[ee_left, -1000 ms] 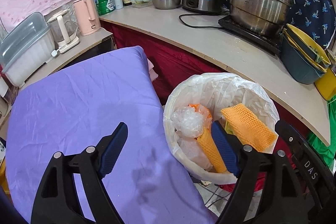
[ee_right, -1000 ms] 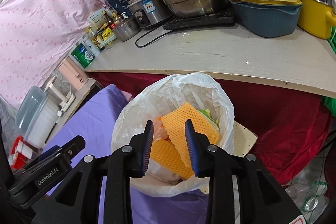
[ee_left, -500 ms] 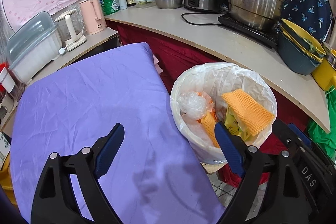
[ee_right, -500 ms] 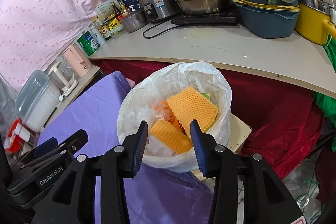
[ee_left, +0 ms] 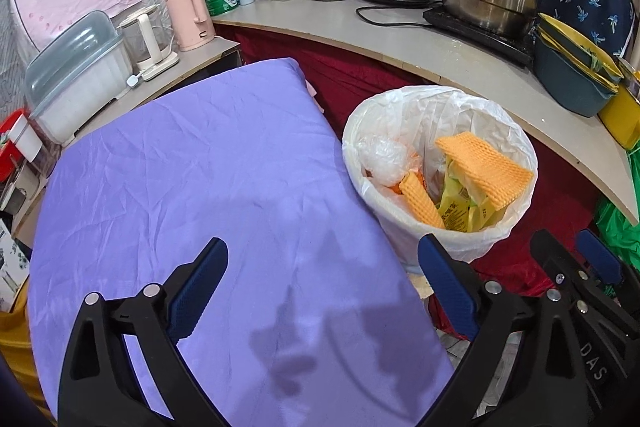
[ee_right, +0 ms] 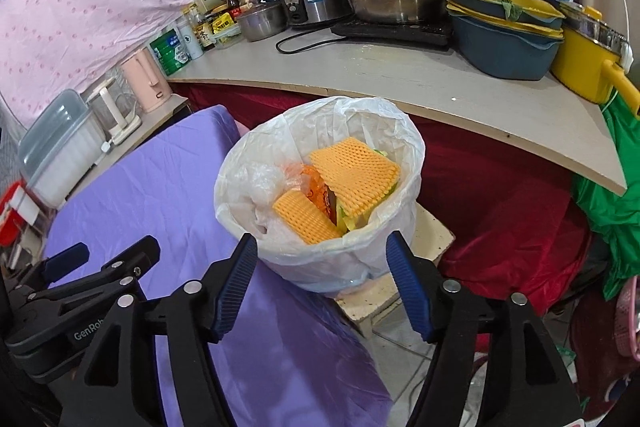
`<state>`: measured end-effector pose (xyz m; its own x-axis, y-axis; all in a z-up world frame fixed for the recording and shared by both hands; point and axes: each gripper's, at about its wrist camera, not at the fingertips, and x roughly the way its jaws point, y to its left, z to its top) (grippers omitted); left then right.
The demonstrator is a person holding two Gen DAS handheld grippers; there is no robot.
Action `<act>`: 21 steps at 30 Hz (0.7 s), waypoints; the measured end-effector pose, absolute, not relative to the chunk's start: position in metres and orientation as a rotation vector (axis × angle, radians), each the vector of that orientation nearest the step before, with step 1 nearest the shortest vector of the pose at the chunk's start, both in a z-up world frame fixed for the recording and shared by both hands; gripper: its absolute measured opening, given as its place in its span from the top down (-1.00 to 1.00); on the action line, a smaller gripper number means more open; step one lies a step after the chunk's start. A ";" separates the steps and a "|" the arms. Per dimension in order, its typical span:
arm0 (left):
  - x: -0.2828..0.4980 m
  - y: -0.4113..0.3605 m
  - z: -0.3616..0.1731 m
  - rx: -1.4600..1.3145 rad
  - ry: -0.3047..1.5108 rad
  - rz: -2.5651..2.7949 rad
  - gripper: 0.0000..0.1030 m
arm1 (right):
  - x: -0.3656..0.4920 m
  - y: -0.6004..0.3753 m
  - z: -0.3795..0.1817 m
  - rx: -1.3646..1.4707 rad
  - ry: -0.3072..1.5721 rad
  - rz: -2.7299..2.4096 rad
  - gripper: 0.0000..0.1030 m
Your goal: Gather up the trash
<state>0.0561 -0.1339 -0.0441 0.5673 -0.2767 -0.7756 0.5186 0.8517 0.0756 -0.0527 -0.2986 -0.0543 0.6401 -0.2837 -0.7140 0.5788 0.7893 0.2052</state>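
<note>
1. Left wrist view is mostly filled by the wide purple cloth-covered table [ee_left: 192,195], creased but bare, which suggests its litter is already cleared; its right edge runs touching or just beside the bin.
2. Behind, the curved pale countertop [ee_left: 400,47] overhangs a dark red cloth skirt [ee_right: 492,195] and is crowded with steel pots and basins, so open room lies only over the table and above the bin mouth.
3. Between table and counter stands the round waste bin lined with a white plastic bag [ee_right: 332,259], on a pale low stand; set at the table's edge, it probably lets trash be dropped in with a short reach.
4. Inside, the trash sits near the rim: two orange foam net sleeves [ee_right: 356,175], crumpled clear plastic wrap [ee_left: 380,159] and yellow-green snack packets [ee_left: 460,211].
5. The left gripper [ee_left: 324,287] hangs over the table's near part, its blue-padded jaws opening wide with nothing between them.
6. The right gripper [ee_right: 320,283] faces the bin's near wall, jaws opening, also empty; I judge the drop done.
</note>
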 end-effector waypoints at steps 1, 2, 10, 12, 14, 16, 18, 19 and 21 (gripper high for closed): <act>0.054 -0.132 -0.044 0.310 0.848 -0.477 -0.78 | -0.055 -0.296 -0.054 0.427 0.726 -0.519 -0.32; 0.052 -0.129 -0.044 0.310 0.846 -0.476 -0.78 | -0.057 -0.294 -0.053 0.417 0.727 -0.523 -0.35; 0.039 -0.111 -0.045 0.312 0.841 -0.457 -0.78 | -0.074 -0.283 -0.051 0.365 0.748 -0.568 -0.60; 0.036 -0.106 -0.045 0.316 0.837 -0.449 -0.78 | -0.077 -0.280 -0.051 0.358 0.752 -0.568 -0.64; 0.032 -0.102 -0.046 0.315 0.839 -0.443 -0.78 | -0.081 -0.277 -0.053 0.361 0.764 -0.561 -0.64; 0.030 -0.097 -0.047 0.313 0.844 -0.440 -0.78 | -0.084 -0.273 -0.055 0.364 0.772 -0.557 -0.65; 0.026 -0.094 -0.049 0.315 0.847 -0.434 -0.78 | -0.087 -0.269 -0.057 0.363 0.779 -0.556 -0.67; 0.024 -0.092 -0.050 0.319 0.847 -0.433 -0.78 | -0.089 -0.267 -0.057 0.362 0.782 -0.556 -0.69; 0.021 -0.090 -0.052 0.322 0.849 -0.431 -0.78 | -0.092 -0.263 -0.057 0.355 0.782 -0.558 -0.73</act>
